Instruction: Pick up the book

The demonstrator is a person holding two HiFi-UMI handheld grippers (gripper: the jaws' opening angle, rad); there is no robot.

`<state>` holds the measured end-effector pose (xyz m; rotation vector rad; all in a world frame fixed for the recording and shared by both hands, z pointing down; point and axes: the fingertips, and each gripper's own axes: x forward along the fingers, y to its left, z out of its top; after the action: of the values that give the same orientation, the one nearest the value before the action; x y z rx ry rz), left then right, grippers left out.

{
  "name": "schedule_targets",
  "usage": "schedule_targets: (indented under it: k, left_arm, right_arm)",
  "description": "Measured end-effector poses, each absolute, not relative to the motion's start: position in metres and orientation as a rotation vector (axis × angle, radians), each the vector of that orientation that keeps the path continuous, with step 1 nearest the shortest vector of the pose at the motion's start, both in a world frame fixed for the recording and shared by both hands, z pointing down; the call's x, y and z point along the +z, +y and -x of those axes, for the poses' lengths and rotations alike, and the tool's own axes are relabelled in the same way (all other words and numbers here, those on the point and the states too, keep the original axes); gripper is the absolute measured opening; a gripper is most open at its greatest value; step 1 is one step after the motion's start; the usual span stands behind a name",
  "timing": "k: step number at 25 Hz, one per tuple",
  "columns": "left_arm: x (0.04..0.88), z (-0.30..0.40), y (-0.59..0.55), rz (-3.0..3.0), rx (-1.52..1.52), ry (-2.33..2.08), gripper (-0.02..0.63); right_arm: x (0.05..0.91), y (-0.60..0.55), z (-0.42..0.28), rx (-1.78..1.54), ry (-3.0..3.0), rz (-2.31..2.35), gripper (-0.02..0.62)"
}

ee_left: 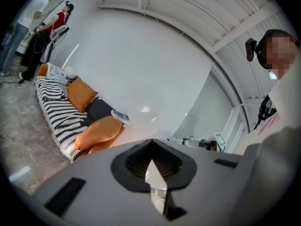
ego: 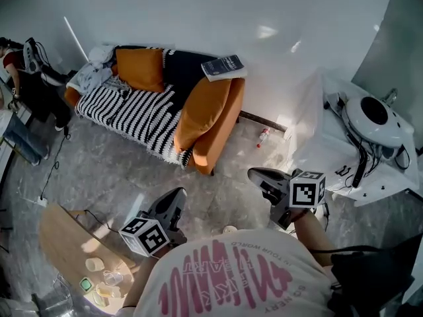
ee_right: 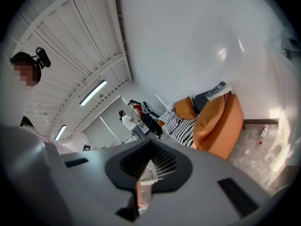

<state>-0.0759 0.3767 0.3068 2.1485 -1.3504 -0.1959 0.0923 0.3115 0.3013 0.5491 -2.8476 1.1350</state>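
Note:
The book (ego: pixel 225 67) is dark-covered with white page edges and lies on top of the orange sofa (ego: pixel 211 121), at its right end by the wall. It also shows far off as the book (ee_left: pixel 120 116) and the book (ee_right: pixel 217 90) in the two gripper views. My left gripper (ego: pixel 178 193) hangs over the floor well short of the sofa, jaws shut and empty. My right gripper (ego: pixel 255 173) is beside it to the right, also shut on nothing. In their own views the left gripper (ee_left: pixel 151 141) and the right gripper (ee_right: pixel 149 142) show their jaws pressed together.
A striped blanket (ego: pixel 125 114) and orange cushions (ego: pixel 140 68) cover the sofa. A bottle (ego: pixel 264 137) lies on the floor by the wall. A white table with equipment (ego: pixel 370 121) stands at the right, a round wooden table (ego: pixel 63 243) at the lower left. People (ego: pixel 26 78) stand at the far left.

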Motion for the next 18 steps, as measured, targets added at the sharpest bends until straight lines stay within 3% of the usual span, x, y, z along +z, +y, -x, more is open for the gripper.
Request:
schedule_targets:
  k: [18]
  left_arm:
    - [0.316, 0.057, 0.289, -2.132, -0.211, -1.392, 0.006]
  right_arm:
    - [0.320, 0.220, -0.110, 1.191, -2.843, -0.498, 0.008]
